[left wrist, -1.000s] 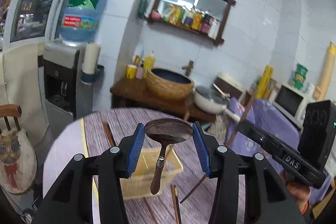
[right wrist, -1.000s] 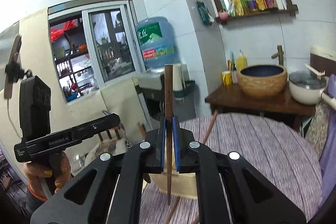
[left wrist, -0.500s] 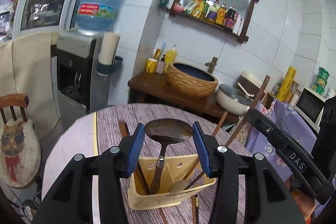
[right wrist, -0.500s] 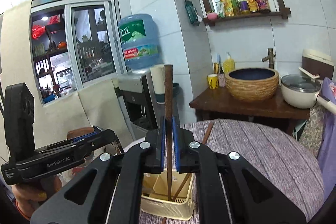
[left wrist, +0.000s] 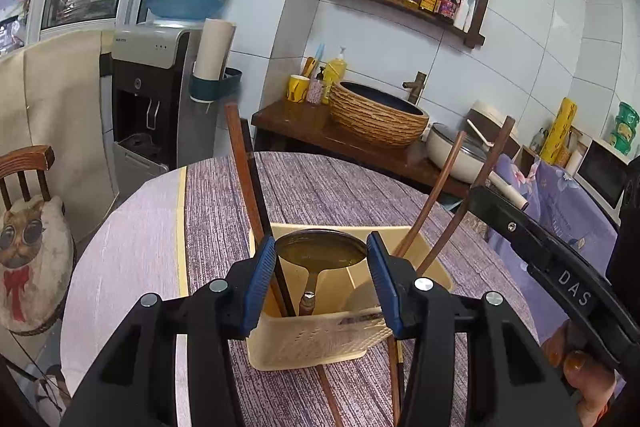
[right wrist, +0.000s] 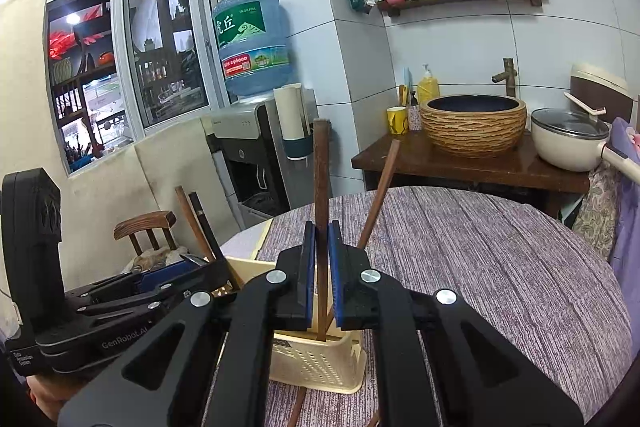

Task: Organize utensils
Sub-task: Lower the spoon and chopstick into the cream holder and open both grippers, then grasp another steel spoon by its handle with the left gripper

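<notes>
A cream perforated utensil basket (left wrist: 316,343) stands on the round table; it also shows in the right wrist view (right wrist: 320,367). My left gripper (left wrist: 322,267) is shut on a metal spoon (left wrist: 320,251) by its bowl, with the handle down inside the basket. My right gripper (right wrist: 321,267) holds a brown chopstick (right wrist: 321,187) upright, its lower end in the basket; the jaws stand a little wider than the stick. Other chopsticks (left wrist: 440,195) lean in the basket.
The table has a purple striped cloth (right wrist: 480,259). More chopsticks (left wrist: 332,399) lie on the cloth under the basket. A wooden chair (left wrist: 28,163) stands at the left. A water dispenser (left wrist: 152,99) and a side table with a woven basin (left wrist: 376,119) are behind.
Both grippers came down to the basket: the spoon handle and the chopstick tip went from above it to inside it. The right jaws have parted slightly around the chopstick.
</notes>
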